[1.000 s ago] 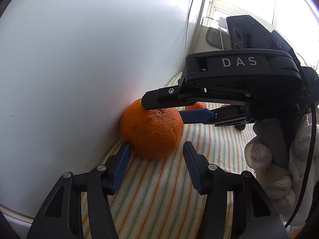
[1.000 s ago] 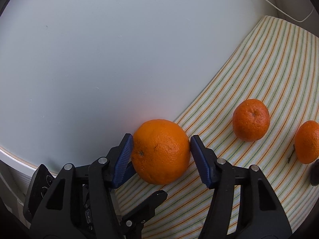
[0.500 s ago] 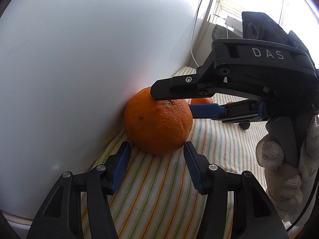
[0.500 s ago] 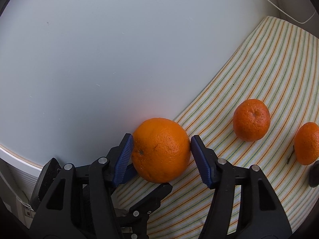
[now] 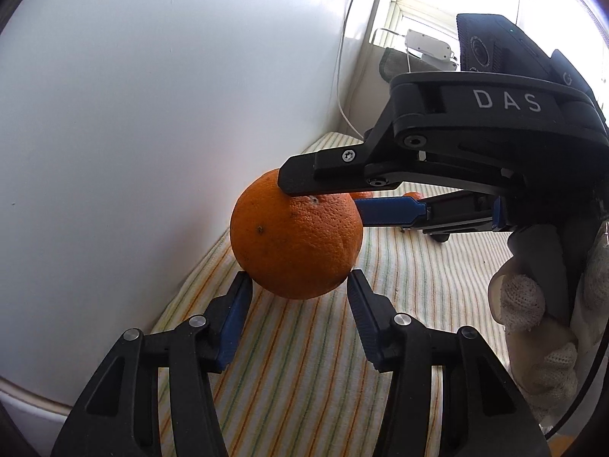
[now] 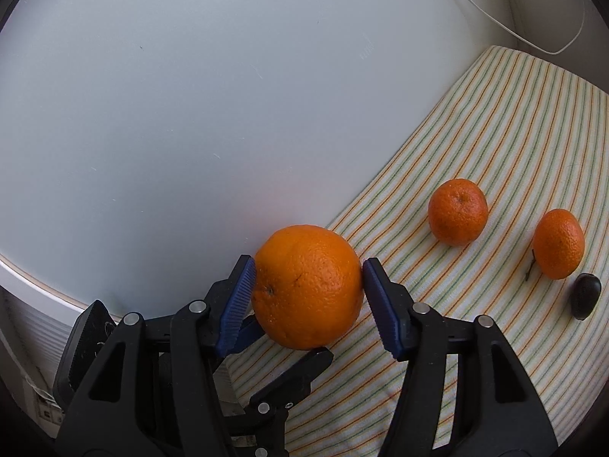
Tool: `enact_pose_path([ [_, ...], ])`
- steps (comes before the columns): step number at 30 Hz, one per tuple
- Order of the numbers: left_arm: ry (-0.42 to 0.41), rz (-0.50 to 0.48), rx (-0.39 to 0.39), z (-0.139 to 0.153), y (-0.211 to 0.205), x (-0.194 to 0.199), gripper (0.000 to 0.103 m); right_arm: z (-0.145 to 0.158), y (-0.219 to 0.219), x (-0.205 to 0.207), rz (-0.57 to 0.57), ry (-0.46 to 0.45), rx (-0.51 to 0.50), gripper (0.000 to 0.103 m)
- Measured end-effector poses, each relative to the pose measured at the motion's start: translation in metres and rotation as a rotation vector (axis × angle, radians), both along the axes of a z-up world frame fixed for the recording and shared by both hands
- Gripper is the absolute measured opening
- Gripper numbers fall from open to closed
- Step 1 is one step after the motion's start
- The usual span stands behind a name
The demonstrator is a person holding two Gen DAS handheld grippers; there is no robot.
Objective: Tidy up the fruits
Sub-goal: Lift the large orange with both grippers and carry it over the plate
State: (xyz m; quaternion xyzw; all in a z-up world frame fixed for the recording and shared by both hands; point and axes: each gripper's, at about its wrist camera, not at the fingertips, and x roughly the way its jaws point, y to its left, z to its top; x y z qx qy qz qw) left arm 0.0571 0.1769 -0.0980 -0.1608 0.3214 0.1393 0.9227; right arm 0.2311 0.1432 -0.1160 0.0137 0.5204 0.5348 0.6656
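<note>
My right gripper [image 6: 308, 297] has the big orange [image 6: 307, 285] between its blue pads: the left pad is touching the peel, the right pad sits just at the skin, and I can't tell if it's making contact. In the left wrist view the orange [image 5: 296, 238] looks lifted clear of the striped cloth [image 5: 304, 381], so I read it as clamped. It's hard up against the white panel [image 6: 190, 114] behind it. My left gripper [image 5: 297, 297] is just under and in front of the orange, jaws spread about as wide as the fruit, tips close to its underside, holding nothing. Only writing I can read is "DAS" in white on the right gripper's [image 5: 384, 198] black body. That gripper comes in level from the right, fingers stacked one above the other in the left wrist view, gripped by a hand in a white knit glove [image 5: 540, 335]. Further right on the cloth [image 6: 495, 152] lie two mandarins [image 6: 458, 212] [image 6: 558, 243], near each other, and a small dark oval fruit [image 6: 586, 296] just beside the far one. White cable [image 6: 533, 19] runs along the wall.
</note>
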Motion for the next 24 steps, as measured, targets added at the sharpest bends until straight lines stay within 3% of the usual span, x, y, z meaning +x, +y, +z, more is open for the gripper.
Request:
enact_pose_path([
  [9,-0.036,-0.112,0.025,0.019,-0.045,-0.008,0.051,0.03,-0.076,-0.014,-0.105,-0.037,0.036,0.061],
  [24,-0.076,-0.356,0.031,0.042,-0.16,0.013,0.051,0.075,-0.236,-0.029,-0.328,-0.089,0.056,0.061],
])
